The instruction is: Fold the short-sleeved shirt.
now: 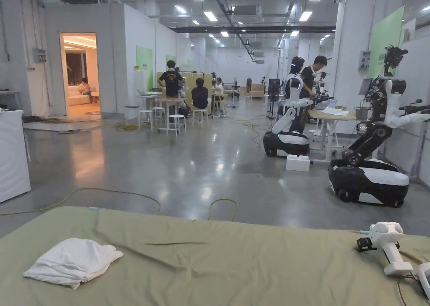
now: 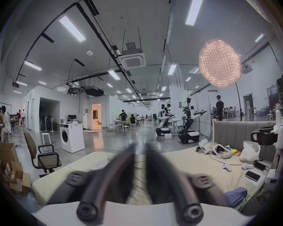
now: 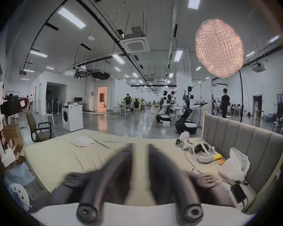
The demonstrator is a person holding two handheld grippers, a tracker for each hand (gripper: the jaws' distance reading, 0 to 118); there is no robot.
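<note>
Both pairs of jaws are parted with a narrow gap and hold nothing: the left gripper (image 2: pixel 140 149) and the right gripper (image 3: pixel 140 148) each hang above the bed (image 1: pixel 235 273), at the lower middle of their own views. The white shirt (image 1: pixel 73 261) lies bunched in a loose heap at the lower left of the head view, well apart from both grippers. Judging from this, folding has not begun. The risk is pinching several crumpled layers at once, or catching the green sheet with the cloth, so the shirt would lift as a wad instead of spreading flat.
</note>
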